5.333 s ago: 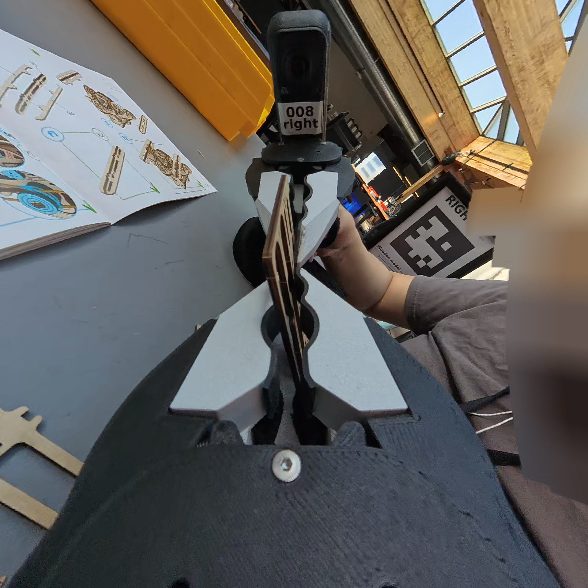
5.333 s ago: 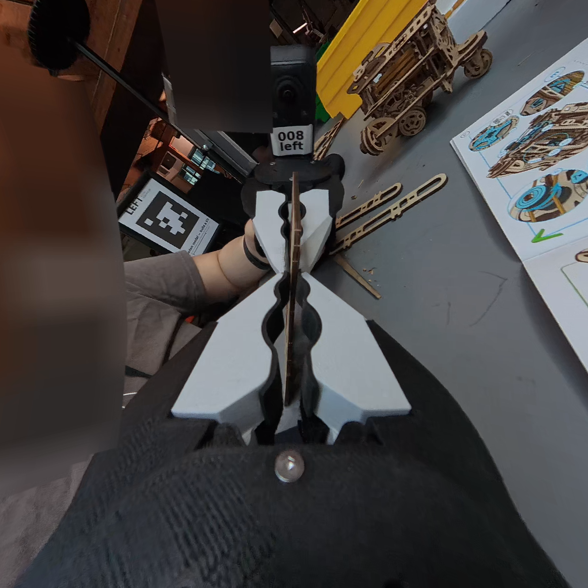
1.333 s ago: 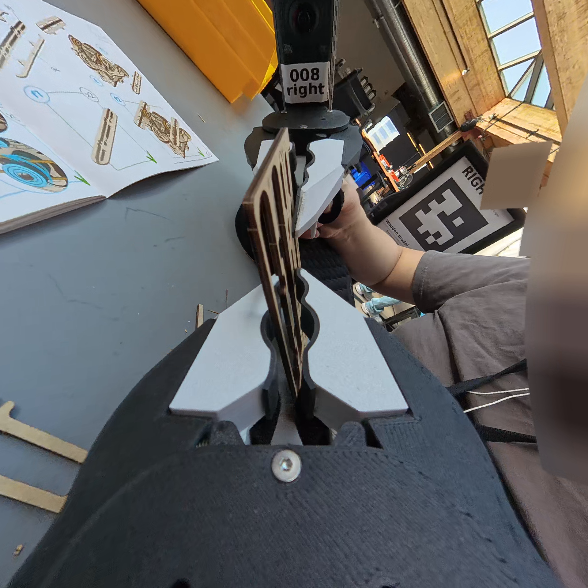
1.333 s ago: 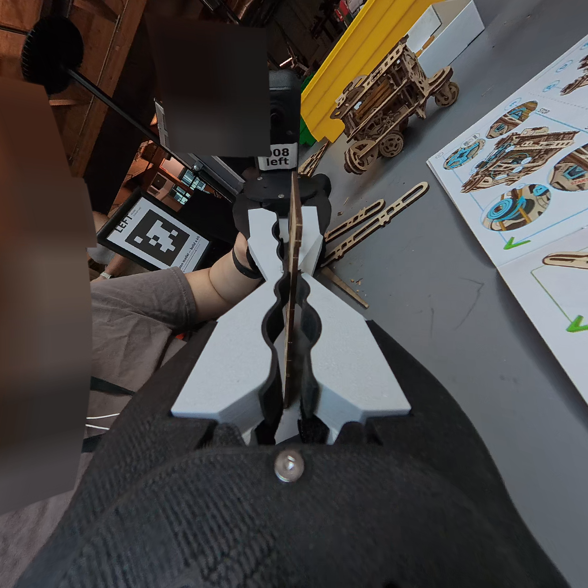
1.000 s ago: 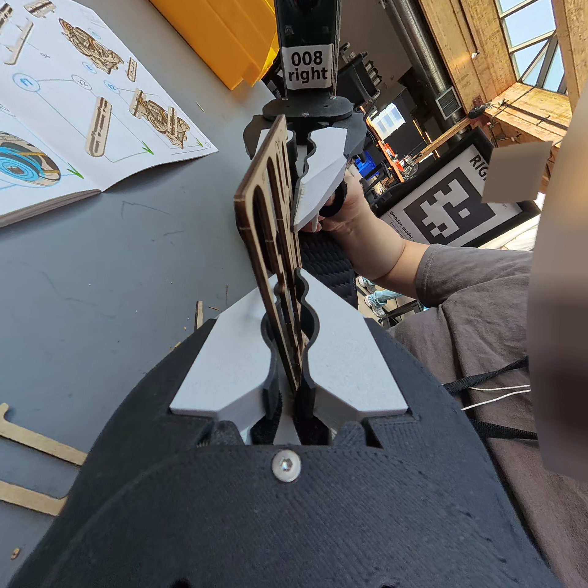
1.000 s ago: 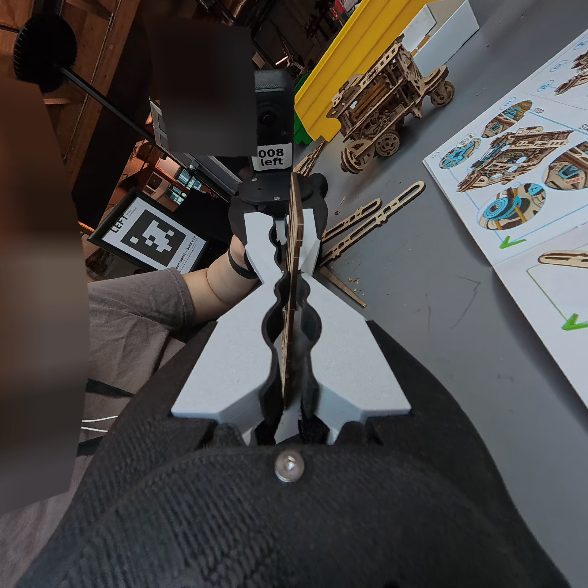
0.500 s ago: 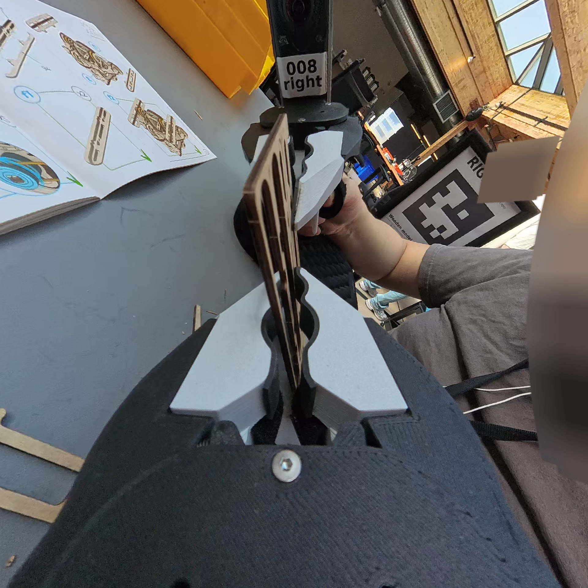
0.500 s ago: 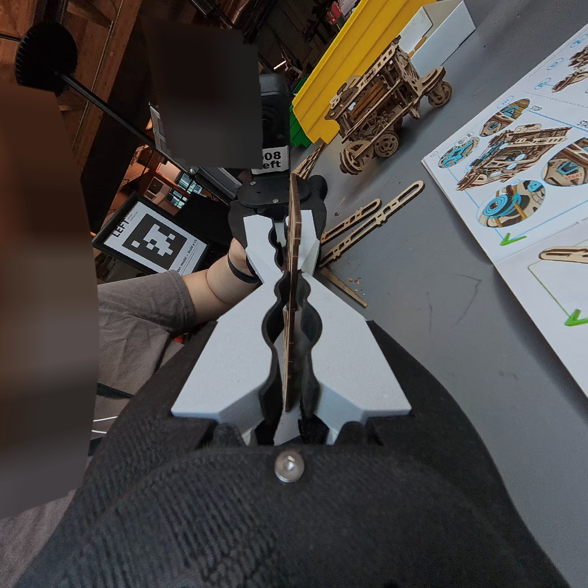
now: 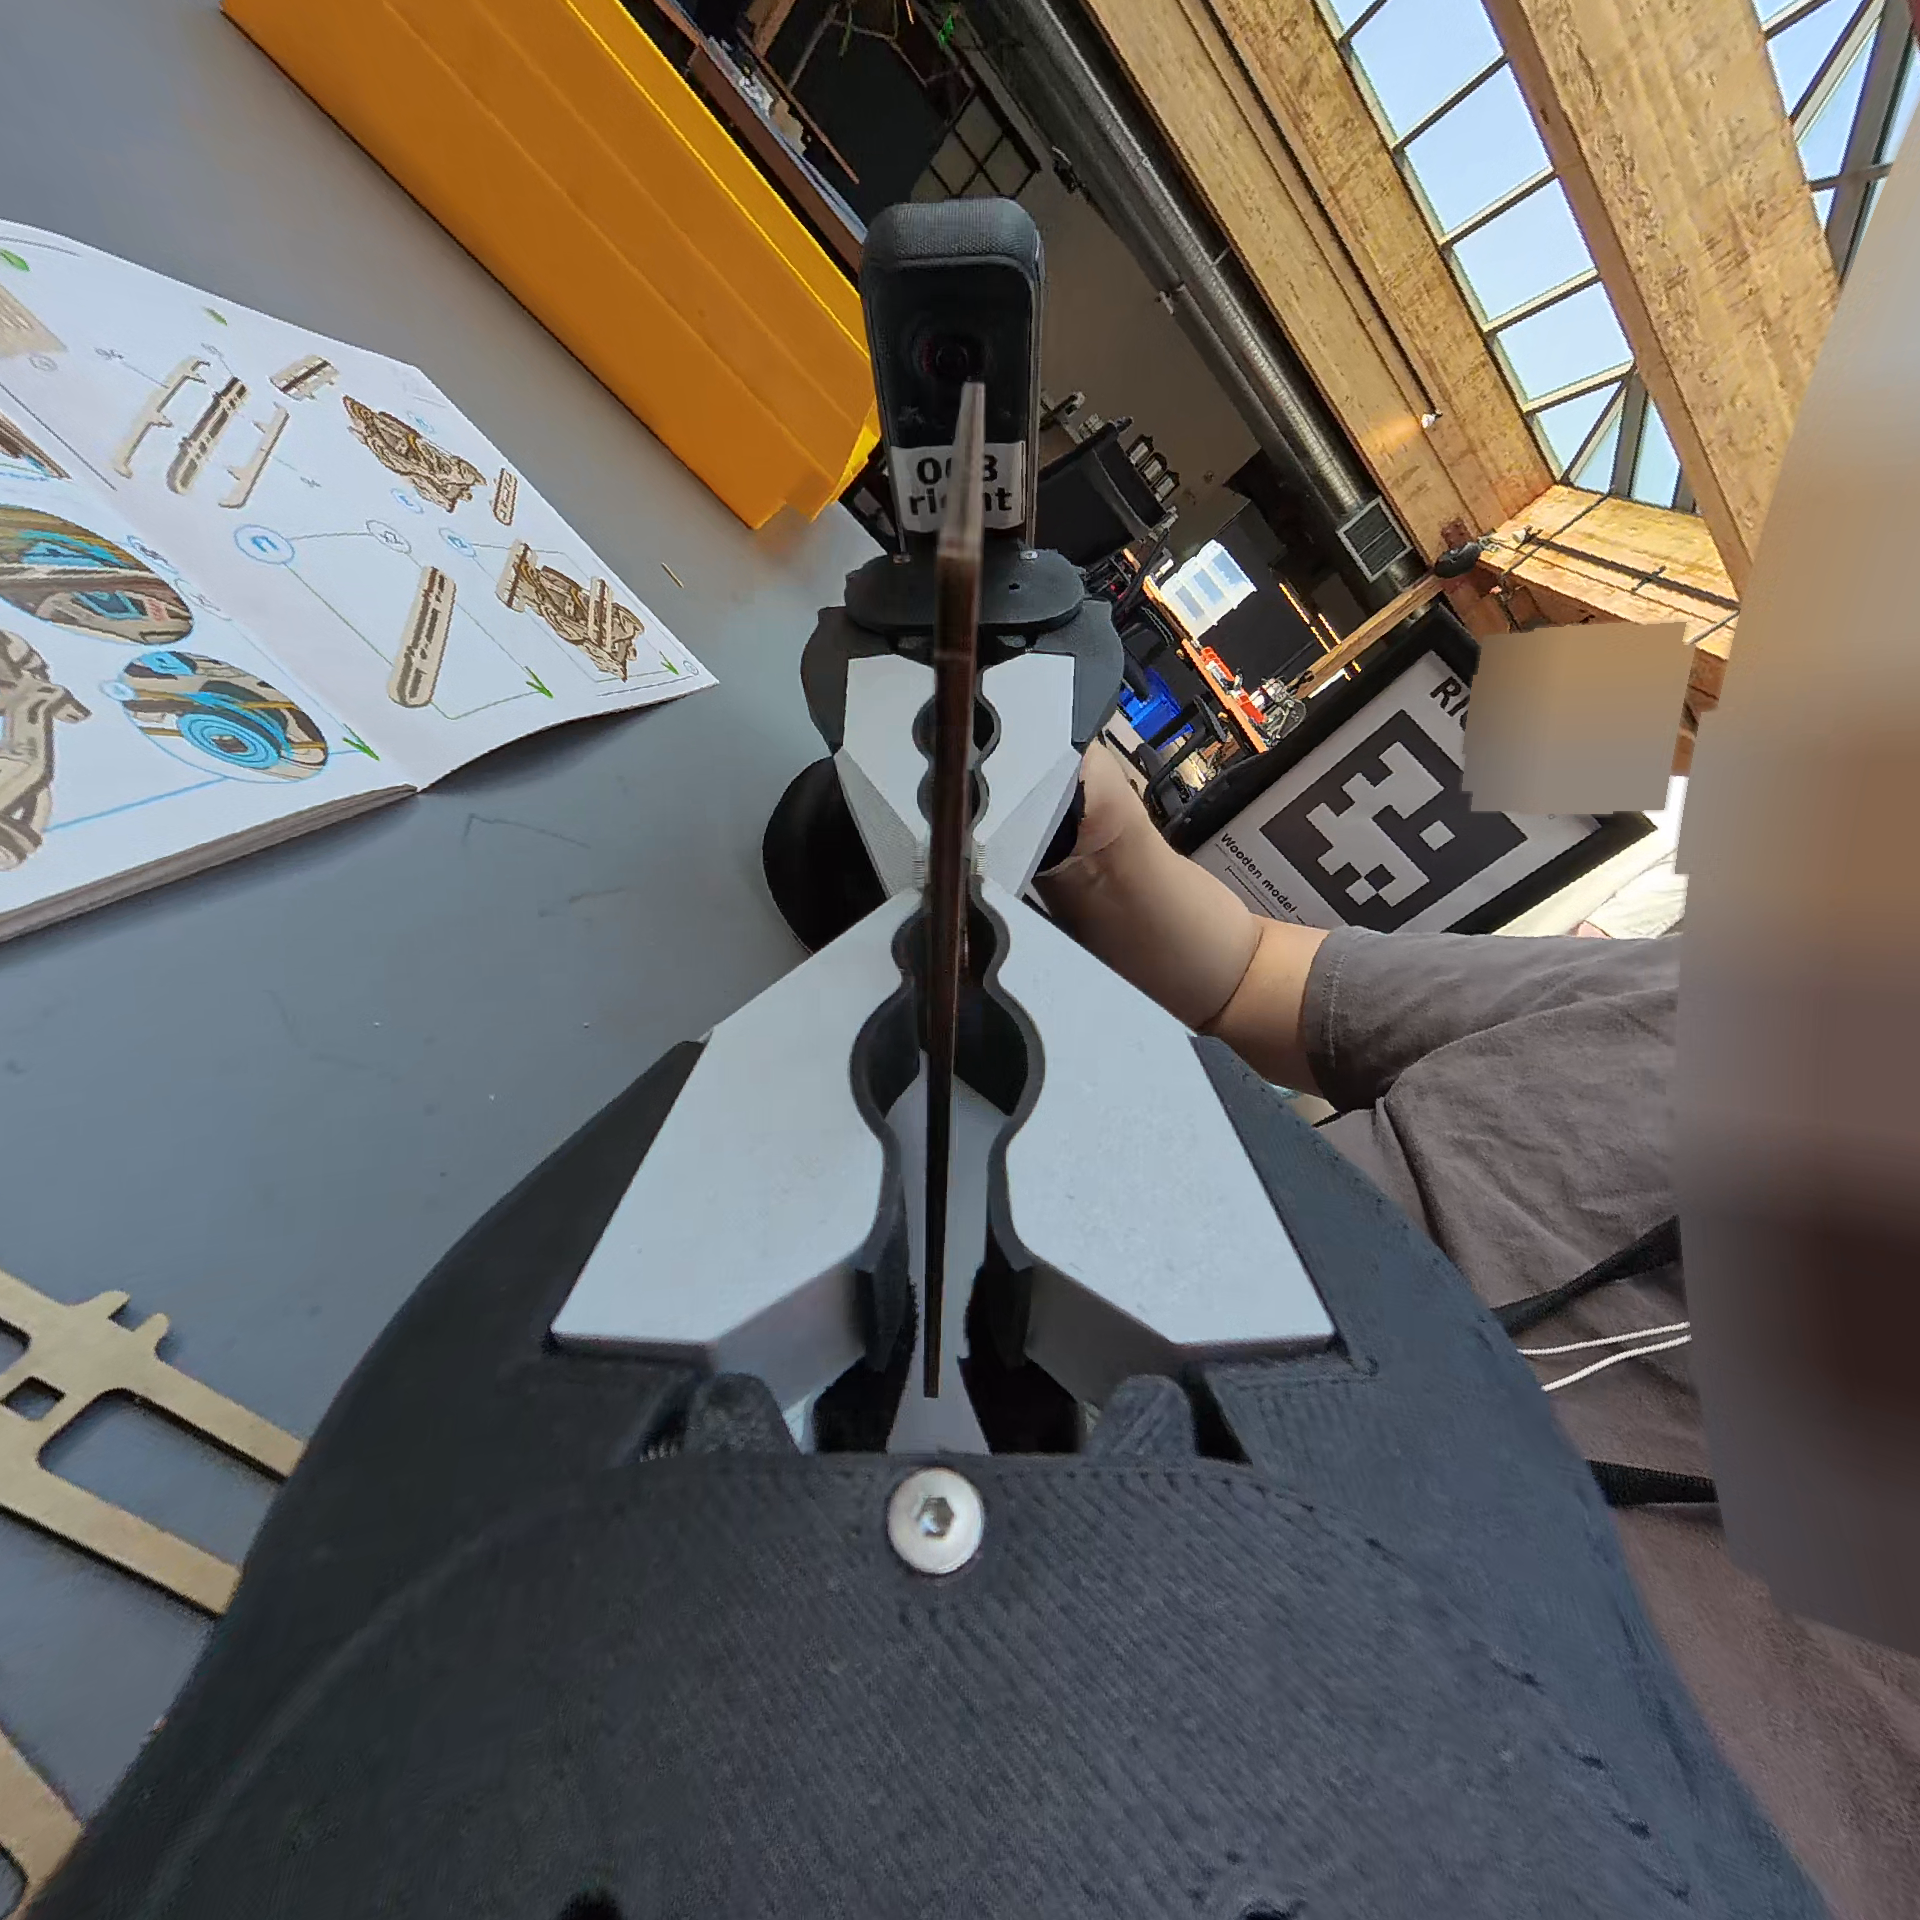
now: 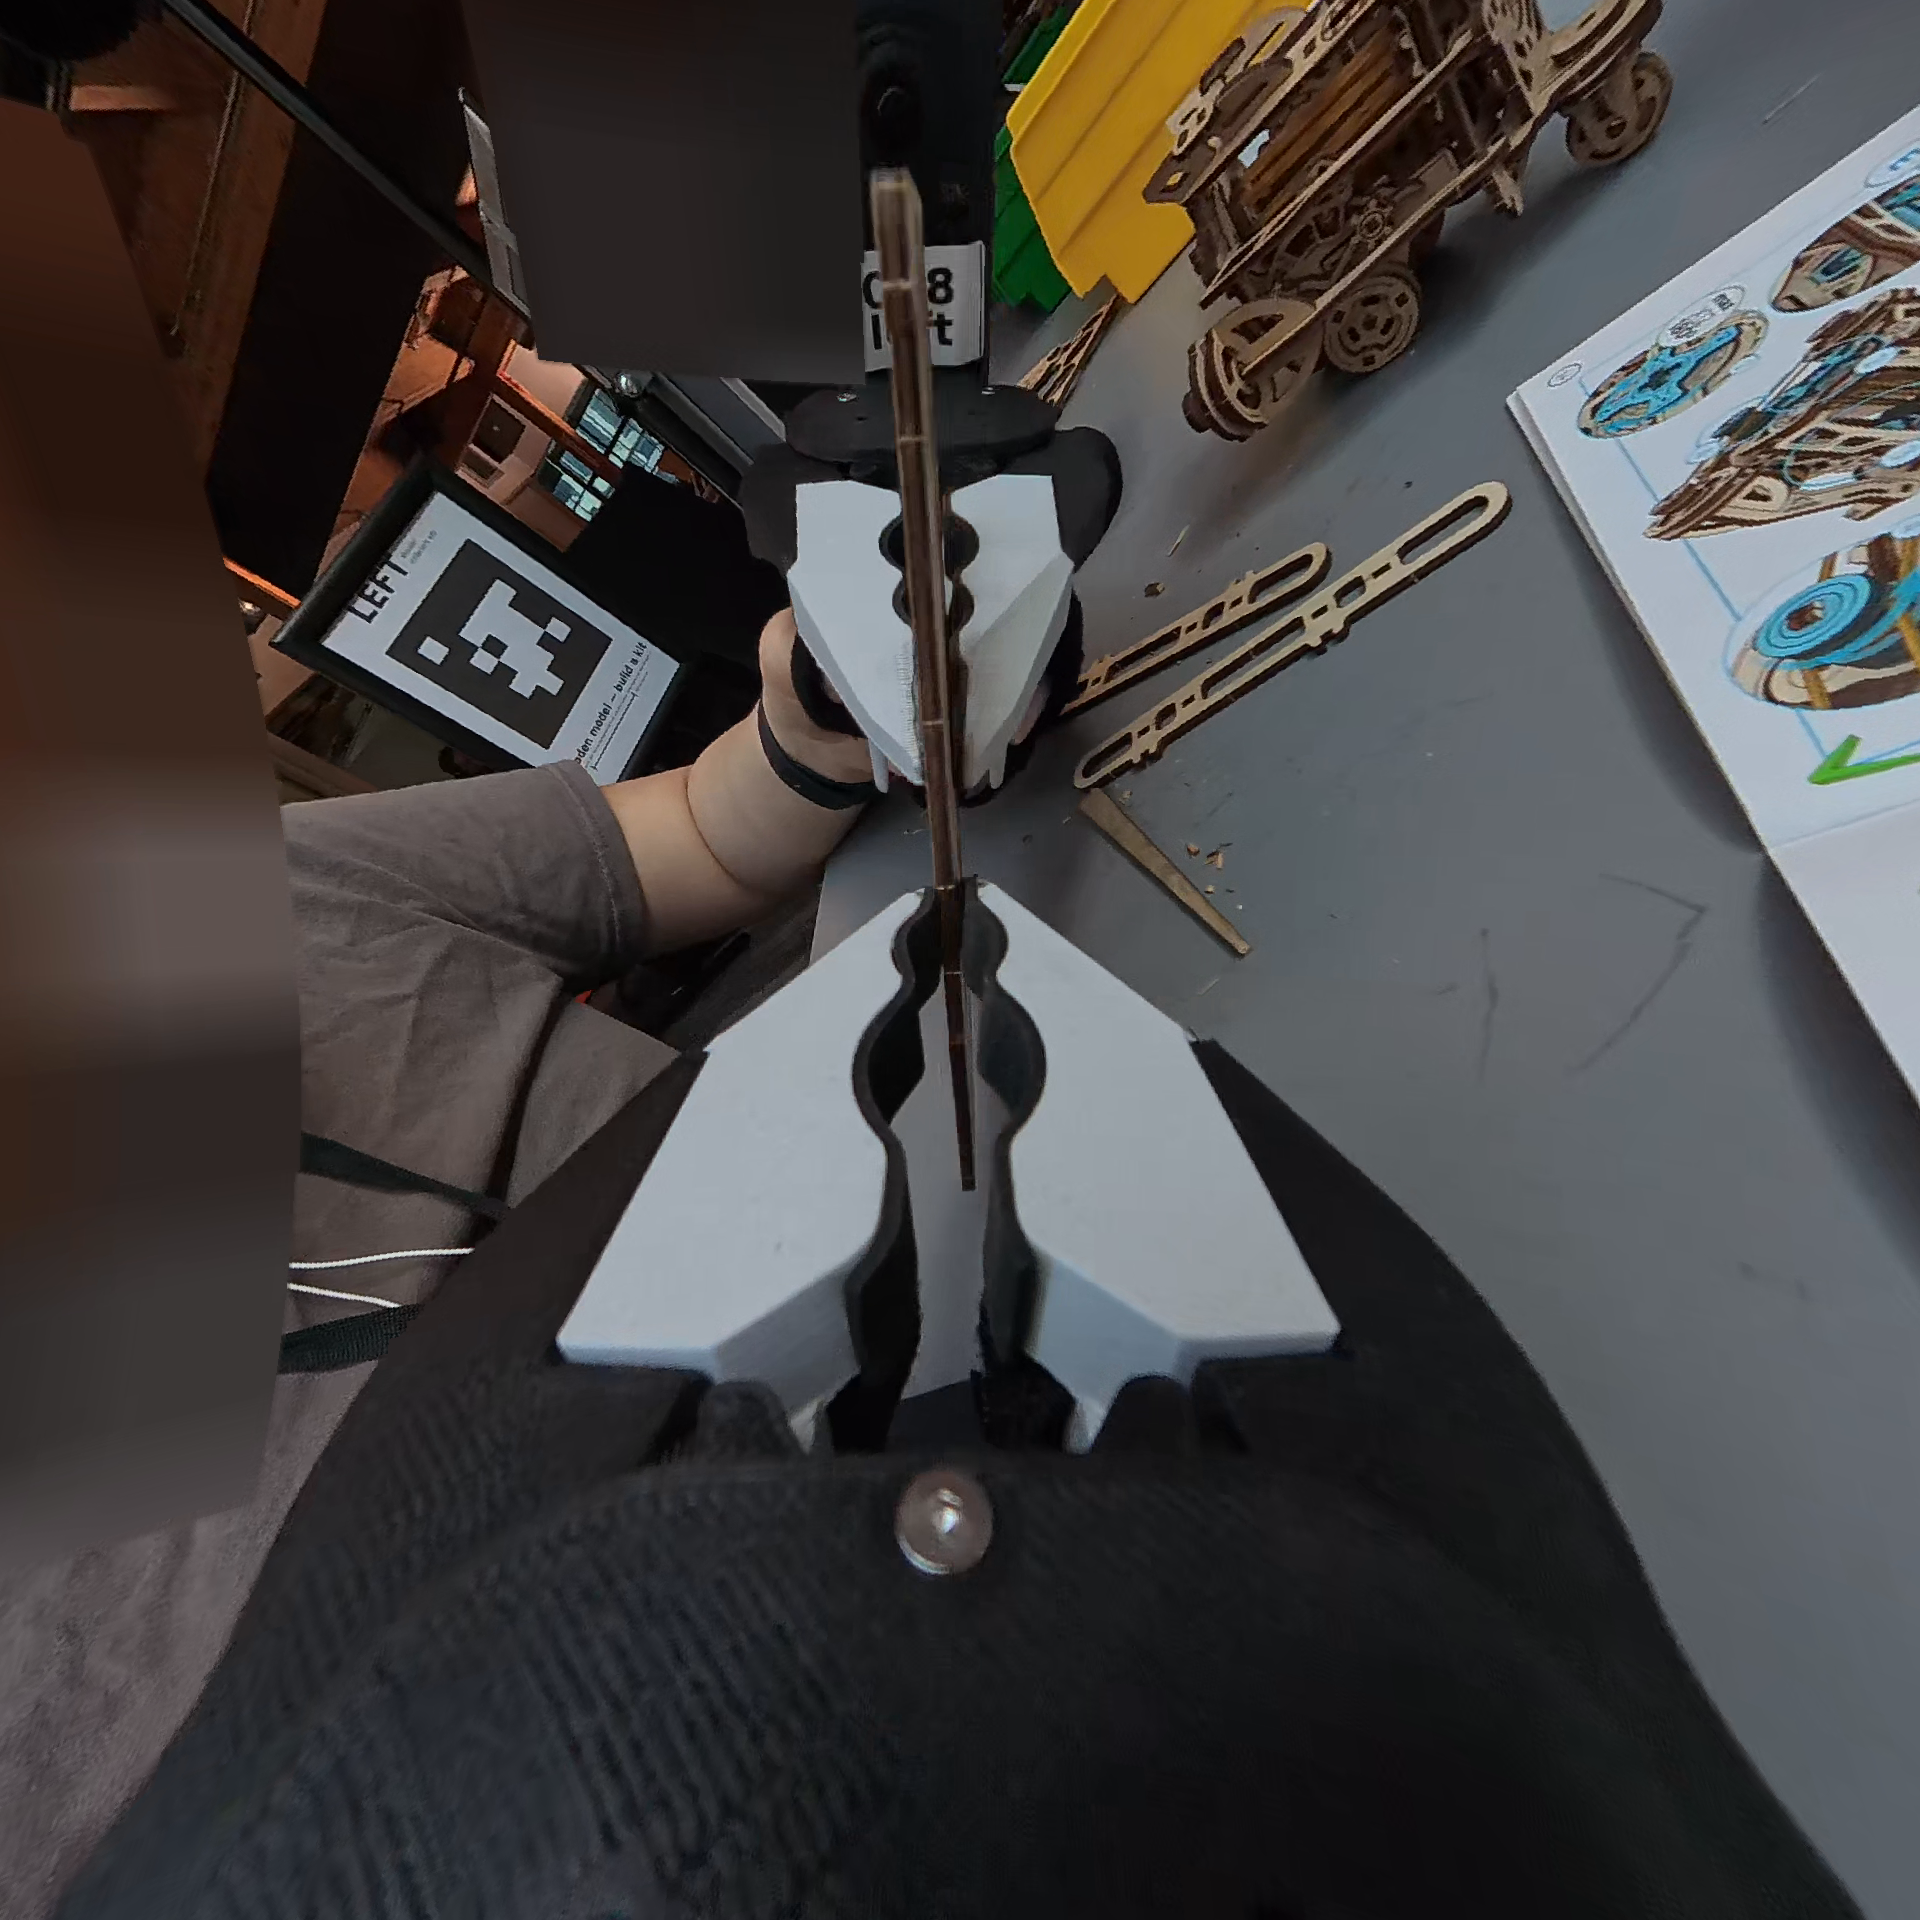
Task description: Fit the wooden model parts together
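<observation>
A thin flat wooden part (image 9: 951, 665) is held between both grippers above the grey table (image 9: 364, 1039) and shows edge-on in both views. My left gripper (image 9: 940, 906) is shut on its near end. My right gripper (image 9: 951, 847) faces it tip to tip and is shut on the same part. In the right wrist view my right gripper (image 10: 948, 896) clamps the wooden part (image 10: 920, 520), and the left gripper (image 10: 930, 764) clamps it a little farther along. The part's far end sticks out past the opposite gripper's camera. I cannot tell whether it is one layer or two.
An open instruction booklet (image 9: 260, 582) lies on the table, also at the right (image 10: 1766, 436). A built wooden cart model (image 10: 1382, 197), two slotted wooden strips (image 10: 1299, 644), a wooden sliver (image 10: 1164, 873), an offcut frame (image 9: 94, 1455) and yellow bins (image 9: 582, 239) are around. A person's forearm (image 9: 1174, 925) is close. My left and right fingertips are right by each other. It is some 20 centimetres from my left tips to the built wooden cart model (image 10: 1382, 197).
The wooden part, tilted with its slotted face showing in the left wrist view, has turned edge-on. Both grippers stay shut on it. A small gap has opened between their tips in the right wrist view.
</observation>
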Motion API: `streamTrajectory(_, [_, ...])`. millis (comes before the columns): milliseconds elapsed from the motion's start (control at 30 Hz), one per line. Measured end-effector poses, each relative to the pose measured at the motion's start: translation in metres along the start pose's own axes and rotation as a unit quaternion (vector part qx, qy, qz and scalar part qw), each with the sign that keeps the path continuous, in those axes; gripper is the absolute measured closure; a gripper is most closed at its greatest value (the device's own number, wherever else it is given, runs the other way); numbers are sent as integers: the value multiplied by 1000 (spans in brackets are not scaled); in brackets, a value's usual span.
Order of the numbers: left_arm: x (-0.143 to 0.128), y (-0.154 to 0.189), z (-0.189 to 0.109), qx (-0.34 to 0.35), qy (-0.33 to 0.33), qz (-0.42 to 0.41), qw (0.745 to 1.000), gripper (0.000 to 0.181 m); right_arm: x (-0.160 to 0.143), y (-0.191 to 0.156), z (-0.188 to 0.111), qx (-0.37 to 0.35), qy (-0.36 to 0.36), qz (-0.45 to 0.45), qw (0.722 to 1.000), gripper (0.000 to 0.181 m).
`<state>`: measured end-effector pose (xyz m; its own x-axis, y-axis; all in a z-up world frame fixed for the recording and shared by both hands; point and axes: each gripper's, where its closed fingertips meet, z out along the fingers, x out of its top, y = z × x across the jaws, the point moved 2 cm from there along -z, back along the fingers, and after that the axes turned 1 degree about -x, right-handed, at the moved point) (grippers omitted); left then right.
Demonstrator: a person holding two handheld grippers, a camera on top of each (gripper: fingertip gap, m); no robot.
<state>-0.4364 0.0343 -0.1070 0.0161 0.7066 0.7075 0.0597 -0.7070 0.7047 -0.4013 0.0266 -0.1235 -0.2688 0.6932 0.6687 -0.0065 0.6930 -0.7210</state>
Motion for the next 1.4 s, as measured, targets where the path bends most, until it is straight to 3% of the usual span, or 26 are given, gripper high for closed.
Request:
streamTrajectory(67, [-5,3,3,-9,-21,1,1000,171,3,0,-2,5,11,10,1000,181])
streamTrajectory(167, [-15,-1,7,7,-56,14,998,181,7,1,-7,10,31,19,999,181])
streamTrajectory(400, [-16,-4,7,20,-59,21,998,181,6,1,-4,0,25,7,1000,175])
streamTrajectory(833, [-18,-6,9,19,-59,17,998,181,1,6,-3,-9,12,31,999,181])
streamTrajectory(967, [-22,-7,9,52,-79,64,993,180,-2,6,-2,-25,4,15,1000,181])
streamTrajectory(1400, [-24,-10,9,73,-82,68,992,180,-4,7,-1,-30,7,15,999,181])
